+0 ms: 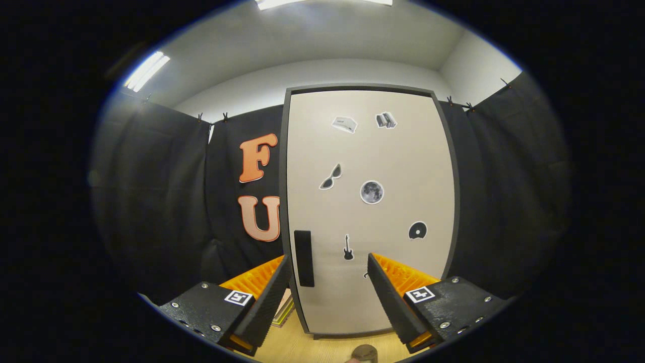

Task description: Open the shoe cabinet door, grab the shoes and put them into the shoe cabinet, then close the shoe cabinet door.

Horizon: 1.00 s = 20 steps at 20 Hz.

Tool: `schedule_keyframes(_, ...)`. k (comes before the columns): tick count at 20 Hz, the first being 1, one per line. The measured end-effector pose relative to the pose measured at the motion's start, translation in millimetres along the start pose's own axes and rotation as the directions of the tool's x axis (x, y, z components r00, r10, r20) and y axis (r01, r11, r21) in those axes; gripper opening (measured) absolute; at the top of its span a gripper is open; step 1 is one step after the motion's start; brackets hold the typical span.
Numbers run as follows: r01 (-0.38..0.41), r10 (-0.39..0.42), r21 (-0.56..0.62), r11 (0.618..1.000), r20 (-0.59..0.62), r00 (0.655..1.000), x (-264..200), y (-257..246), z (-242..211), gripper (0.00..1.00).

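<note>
Booth: black cloth walls, white ceiling w/ strip lights, light wood floor (297, 348).

Item 1 – shoe cabinet (370, 201): tall, upright, pale door (393, 166) in a dark frame, door shut flush. Stickers scattered on the face: sunglasses, moon, guitar, disc, books.

Item 2 – handle (304, 258): dark vertical bar, low on door's left edge, just beyond my left fingertip, slightly inside the gap.

Item 3 – my gripper (328, 262): fingers spread wide apart, nothing between them, not touching the door; aimed at the lower door.

Item 4 – stacked flat things (284, 308) on floor left of cabinet base, partly behind my left finger; prob. books or boards, can't tell. Small round object (364, 354) on floor nearest me, too cut off to ID.

Shoes: none sighted from here.

Step in hand, by my reckoning: first one, approach to open the door; nothing done yet. Next move calls for shifting left a touch so the handle sits between my fingers, closing on it, then pulling along the door's swing – hinge likely on right side.
</note>
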State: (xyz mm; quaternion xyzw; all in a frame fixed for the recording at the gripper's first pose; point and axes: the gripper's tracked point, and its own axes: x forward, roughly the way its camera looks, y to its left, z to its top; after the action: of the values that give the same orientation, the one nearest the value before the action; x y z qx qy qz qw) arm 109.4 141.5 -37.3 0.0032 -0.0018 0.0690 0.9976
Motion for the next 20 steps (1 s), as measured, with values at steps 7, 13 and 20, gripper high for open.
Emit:
schedule_keyframes(7, -0.02, 0.02, -0.025, 0.999, 0.006, 1.0, 68.3, 24.5, -23.7, 0.92)
schedule_keyframes(13, -0.034, 0.032, -0.039, 0.999, -0.052, 0.998, 117.7, 37.4, -55.7, 0.75)
schedule_keyframes(20, 0.002, -0.004, -0.055, 0.998, -0.049, 0.999, 133.2, 45.9, -64.2, 0.38)
